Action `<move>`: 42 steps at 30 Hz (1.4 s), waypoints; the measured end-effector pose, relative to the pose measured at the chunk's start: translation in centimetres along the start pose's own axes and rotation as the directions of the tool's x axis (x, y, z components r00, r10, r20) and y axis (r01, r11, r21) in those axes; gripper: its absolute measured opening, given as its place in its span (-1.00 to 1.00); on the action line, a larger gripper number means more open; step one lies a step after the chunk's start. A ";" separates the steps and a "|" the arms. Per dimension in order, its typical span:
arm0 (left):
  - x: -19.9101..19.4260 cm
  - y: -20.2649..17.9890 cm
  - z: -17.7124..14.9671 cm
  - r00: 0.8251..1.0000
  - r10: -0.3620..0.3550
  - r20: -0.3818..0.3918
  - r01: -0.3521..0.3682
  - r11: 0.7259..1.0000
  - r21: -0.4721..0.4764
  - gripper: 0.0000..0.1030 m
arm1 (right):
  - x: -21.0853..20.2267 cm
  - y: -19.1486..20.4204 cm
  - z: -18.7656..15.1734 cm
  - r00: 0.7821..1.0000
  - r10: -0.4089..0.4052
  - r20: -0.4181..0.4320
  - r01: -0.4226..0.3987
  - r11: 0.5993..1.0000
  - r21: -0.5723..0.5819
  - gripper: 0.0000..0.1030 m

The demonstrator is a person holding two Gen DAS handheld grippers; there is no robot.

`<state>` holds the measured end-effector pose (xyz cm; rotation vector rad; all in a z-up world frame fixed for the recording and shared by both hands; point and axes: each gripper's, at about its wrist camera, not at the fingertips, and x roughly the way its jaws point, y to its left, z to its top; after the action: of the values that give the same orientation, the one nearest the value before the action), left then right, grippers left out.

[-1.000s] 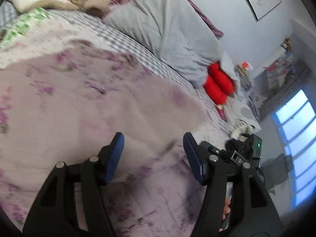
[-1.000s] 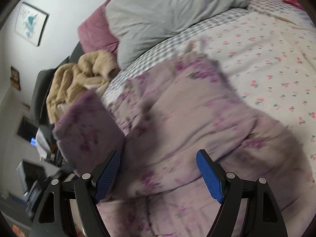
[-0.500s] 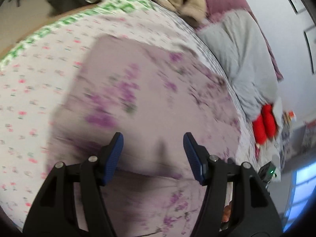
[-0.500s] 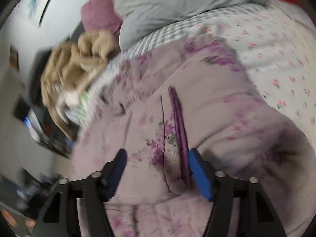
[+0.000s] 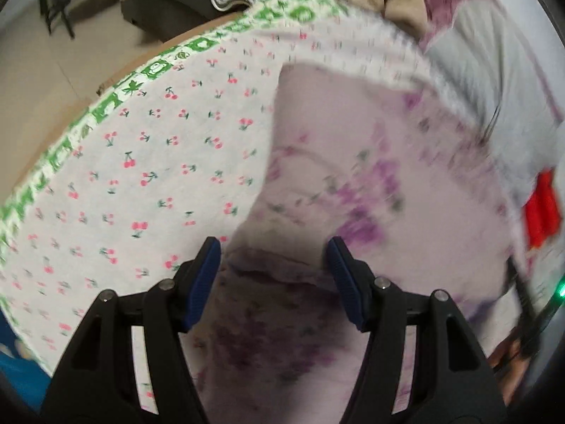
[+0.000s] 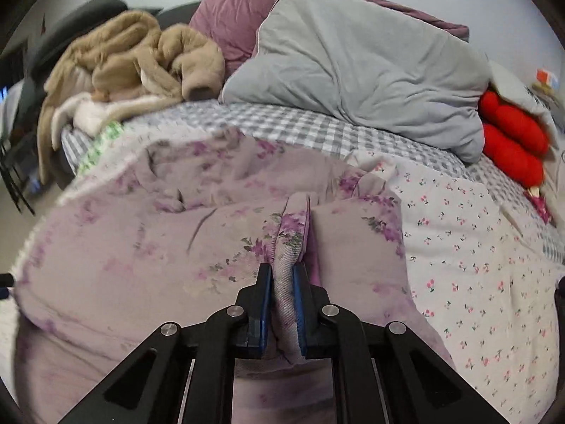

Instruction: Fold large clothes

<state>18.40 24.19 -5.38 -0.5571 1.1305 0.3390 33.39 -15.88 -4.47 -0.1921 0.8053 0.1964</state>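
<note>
The bed (image 6: 476, 247) has a cherry-print sheet, with a grey duvet (image 6: 370, 70) and beige blanket (image 6: 134, 56) behind. The right gripper (image 6: 282, 272) is closing, pinching a fold of the lilac floral garment (image 6: 141, 247). The left gripper (image 5: 273, 247) stands released above it.

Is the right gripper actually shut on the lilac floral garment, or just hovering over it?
Closing on it: the right gripper has a ridge of the lilac floral garment pinched between its blue pads.

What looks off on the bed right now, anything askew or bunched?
The lilac floral garment lies rumpled, not flat; a ridge of it is pinched in the closing right tongs. Left tongs hang open over its edge.
</note>
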 end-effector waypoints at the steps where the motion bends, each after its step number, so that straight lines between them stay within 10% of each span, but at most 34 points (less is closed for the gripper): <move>1: 0.2 0.0 -0.1 1.000 0.005 -0.013 -0.004 1.000 0.018 0.23 | 0.8 0.0 -0.3 1.000 -0.011 -0.016 0.011 1.000 -0.009 -0.78; 20: -0.5 1.5 0.6 1.000 -0.018 -0.025 0.017 0.999 -0.029 0.26 | 1.2 -2.5 -0.7 0.995 0.061 -0.075 -0.056 0.997 0.059 -0.48; 22: -1.1 2.0 0.7 1.000 -0.026 -0.016 0.025 0.998 -0.052 0.26 | -1.2 -3.4 0.1 0.998 0.067 -0.004 -0.066 0.994 0.084 -0.22; 24: -1.7 2.7 0.7 0.999 -0.048 -0.002 0.048 0.995 -0.085 0.26 | -3.7 -4.5 0.5 0.998 0.028 0.059 -0.034 0.994 0.108 0.47; 28: -3.2 2.7 0.3 0.994 -0.104 0.037 0.107 0.990 -0.087 0.26 | -6.5 -5.2 0.5 0.992 -0.021 0.126 0.007 0.994 0.108 0.50; 35: -10.0 0.5 -1.7 0.944 -0.228 0.239 0.229 0.973 0.024 0.65 | -14.0 -5.2 -0.4 0.936 0.043 0.350 -0.078 0.993 0.088 1.00; 39: -13.3 -1.2 -3.8 0.909 -0.314 0.274 0.294 0.949 0.110 0.78 | -12.7 -4.3 -1.4 0.975 -0.013 0.223 0.003 0.999 0.047 1.00; 42: -16.0 -1.7 -6.3 0.869 -0.373 0.324 0.340 0.928 0.156 0.97 | -15.4 -4.0 -2.8 0.955 -0.035 0.296 0.030 0.999 0.022 1.00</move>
<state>8.22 19.56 7.74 -0.5835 0.6762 0.0558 22.03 -21.92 5.26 -0.1549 0.5043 0.1816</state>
